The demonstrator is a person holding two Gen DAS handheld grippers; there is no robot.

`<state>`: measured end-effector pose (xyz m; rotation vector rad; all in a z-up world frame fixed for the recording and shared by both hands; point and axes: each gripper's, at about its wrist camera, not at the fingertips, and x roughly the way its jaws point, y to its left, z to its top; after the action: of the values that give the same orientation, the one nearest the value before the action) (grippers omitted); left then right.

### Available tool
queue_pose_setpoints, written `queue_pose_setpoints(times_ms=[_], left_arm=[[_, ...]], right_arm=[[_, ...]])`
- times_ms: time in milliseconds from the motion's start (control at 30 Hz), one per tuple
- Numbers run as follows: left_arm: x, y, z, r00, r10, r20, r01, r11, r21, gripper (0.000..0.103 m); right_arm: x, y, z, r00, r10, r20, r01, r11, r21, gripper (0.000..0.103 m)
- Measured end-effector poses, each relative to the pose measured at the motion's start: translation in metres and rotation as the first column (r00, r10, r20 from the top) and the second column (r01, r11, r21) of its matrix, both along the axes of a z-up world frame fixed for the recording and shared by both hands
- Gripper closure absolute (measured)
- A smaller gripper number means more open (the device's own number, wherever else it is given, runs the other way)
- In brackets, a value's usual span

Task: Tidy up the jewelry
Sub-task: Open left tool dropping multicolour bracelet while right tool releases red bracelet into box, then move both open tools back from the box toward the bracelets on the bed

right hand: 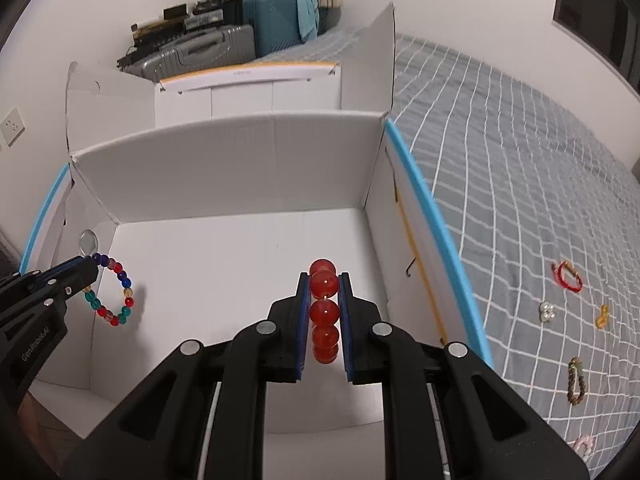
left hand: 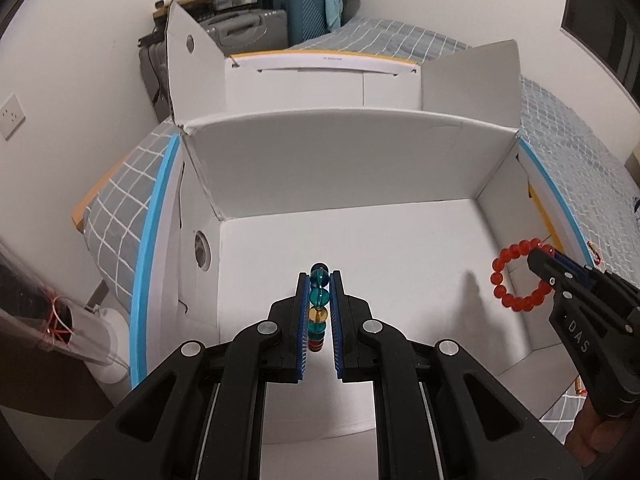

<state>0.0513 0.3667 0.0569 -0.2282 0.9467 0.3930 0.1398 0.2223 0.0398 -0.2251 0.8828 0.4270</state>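
My left gripper (left hand: pixel 319 280) is shut on a multicoloured bead bracelet (left hand: pixel 319 298), seen edge-on between its blue pads. In the right wrist view that bracelet (right hand: pixel 114 292) hangs as a ring from the left gripper (right hand: pixel 94 262) above the floor of the open white box (right hand: pixel 224 160). My right gripper (right hand: pixel 324 280) is shut on a red bead bracelet (right hand: pixel 325 312). From the left wrist view the red bracelet (left hand: pixel 516 276) dangles from the right gripper (left hand: pixel 538 260) inside the box (left hand: pixel 340 160), near its right wall. Both grippers point down into the box.
A grey checked bedspread (right hand: pixel 520 160) lies right of the box, with a red cord bracelet (right hand: pixel 568 276), pearl earrings (right hand: pixel 547 312), an amber piece (right hand: pixel 602 316) and a green-brown bead bracelet (right hand: pixel 576 380) on it. A second white box (right hand: pixel 248 92) stands behind. Suitcases (right hand: pixel 256 36) line the far wall.
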Motion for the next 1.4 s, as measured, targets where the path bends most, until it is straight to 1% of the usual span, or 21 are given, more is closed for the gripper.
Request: queue_pose_setpoints(times_ms=[367,467,567,600,633,700,733,767,800,867,933,1067,1100,1167,1233,1400], left_arm=[[0.007,-0.001,-0.008,1.000,-0.001,-0.030,0.001,1.000,0.004,0.093],[0.008,-0.001,-0.007,1.000,0.002,-0.026,-0.002,1.000,0.008,0.092],[0.007,-0.003,-0.005,1.000,0.005,-0.027,-0.004,1.000,0.015,0.090],[0.006,-0.002,-0.004,1.000,0.005,-0.025,-0.005,1.000,0.015,0.085],[0.005,-0.002,-0.002,1.000,0.008,-0.020,-0.007,1.000,0.017,0.077],[0.002,-0.003,0.002,1.000,0.013,-0.006,-0.013,1.000,0.027,0.068],[0.000,-0.003,0.005,1.000,0.016,0.004,-0.016,0.999,0.033,0.062],[-0.001,-0.003,0.007,1.000,0.017,0.011,-0.018,0.999,0.037,0.059],[-0.002,-0.004,0.010,1.000,0.018,0.020,-0.019,0.999,0.046,0.054],[-0.004,-0.006,0.013,0.999,0.022,0.030,-0.024,0.998,0.064,0.048],[-0.005,-0.007,0.016,0.999,0.024,0.043,-0.027,0.997,0.075,0.038],[-0.010,-0.011,0.024,0.997,0.032,0.073,-0.039,0.994,0.101,0.029],[-0.011,-0.011,0.026,0.996,0.035,0.078,-0.043,0.994,0.103,0.024],[-0.012,-0.013,0.030,0.995,0.036,0.091,-0.046,0.993,0.110,0.021],[-0.015,-0.017,0.036,0.994,0.035,0.107,-0.048,0.992,0.121,0.013],[-0.023,-0.029,0.048,0.985,0.046,0.165,-0.071,0.987,0.146,0.007]], right_arm=[[0.003,0.008,-0.008,1.000,0.011,-0.019,-0.011,1.000,-0.011,0.090],[0.003,0.009,-0.012,1.000,0.010,-0.029,-0.011,1.000,-0.013,0.089],[0.001,0.010,-0.010,1.000,0.012,-0.019,-0.012,1.000,-0.008,0.089],[0.000,0.010,-0.008,1.000,0.015,-0.017,-0.015,1.000,-0.006,0.086],[-0.001,0.010,-0.006,1.000,0.018,-0.013,-0.018,1.000,-0.003,0.083],[-0.004,0.007,0.000,1.000,0.020,0.005,-0.020,1.000,0.006,0.061],[-0.005,0.006,0.002,1.000,0.018,0.012,-0.019,1.000,0.012,0.058],[-0.006,0.005,0.005,1.000,0.016,0.020,-0.016,1.000,0.017,0.053],[-0.007,0.003,0.008,1.000,0.012,0.026,-0.013,1.000,0.020,0.046],[-0.009,0.001,0.012,0.999,0.004,0.033,-0.004,1.000,0.024,0.038],[-0.011,-0.002,0.015,0.999,-0.002,0.039,0.001,1.000,0.026,0.034],[-0.014,-0.007,0.021,0.998,-0.017,0.067,0.015,1.000,0.022,0.025],[-0.015,-0.009,0.022,0.997,-0.021,0.076,0.019,1.000,0.023,0.025],[-0.018,-0.013,0.026,0.995,-0.033,0.097,0.030,0.999,0.026,0.024],[-0.020,-0.018,0.029,0.994,-0.037,0.103,0.034,0.999,0.036,0.021],[-0.029,-0.032,0.041,0.991,-0.049,0.127,0.042,0.997,0.058,0.014]])
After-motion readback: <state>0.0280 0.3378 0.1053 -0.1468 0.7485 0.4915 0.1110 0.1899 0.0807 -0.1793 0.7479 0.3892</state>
